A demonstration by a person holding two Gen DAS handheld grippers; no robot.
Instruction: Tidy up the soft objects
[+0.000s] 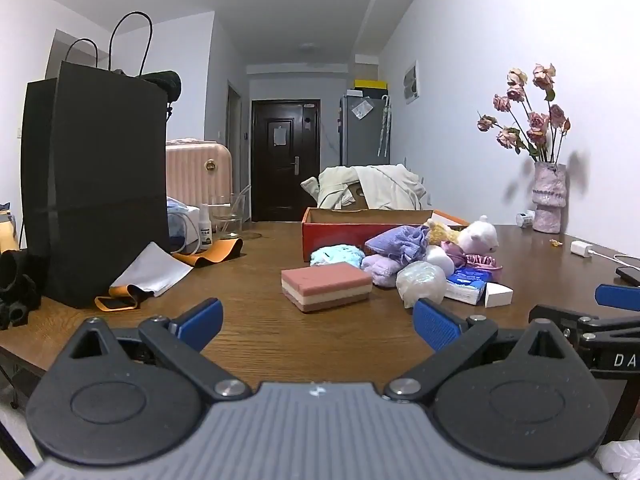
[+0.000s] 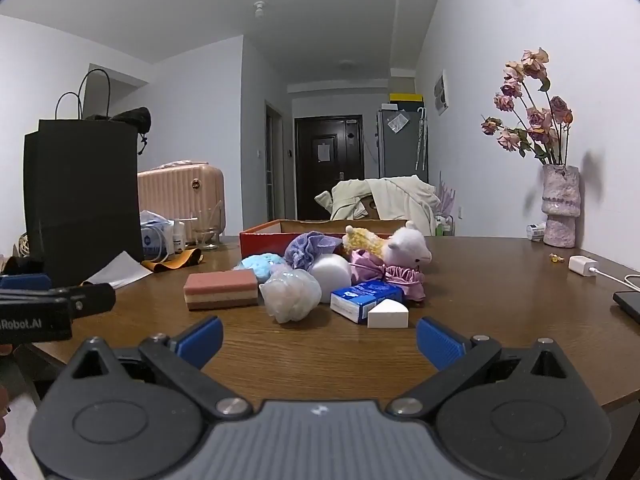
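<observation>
Left wrist view showed the left gripper (image 1: 318, 322) hovering low over the near edge of the wooden desk (image 1: 256, 312), its blue fingers (image 1: 200, 322) spread fully apart with nothing between them. The right gripper (image 2: 319, 338) was likewise released and empty, held just beside the left one above the same near edge.

Toward the middle of the desk sat a pile of soft things. A pink layered sponge (image 1: 326, 286) lay nearest, apart from the rest by a small gap. Behind it and to the right were a light blue puff (image 1: 338, 256), a purple cloth (image 1: 396, 240), a white mesh ball (image 1: 420, 284), a white plush toy (image 1: 480, 236), a yellow plush toy (image 2: 362, 240) and a pink satin scrunchie (image 2: 404, 278), all bunched together and touching. A blue tissue pack (image 2: 366, 298) and a white wedge sponge (image 2: 388, 314) rested at the pile's front right. Just behind the pile stood an open red box (image 1: 320, 236).

At the desk's left side stood a tall black paper bag (image 1: 96, 200), with a grey cloth (image 1: 154, 272) at its foot. A vase of dried roses (image 1: 548, 200) stood at the far right edge against the wall, and a white charger (image 2: 582, 266) lay near the right edge.
</observation>
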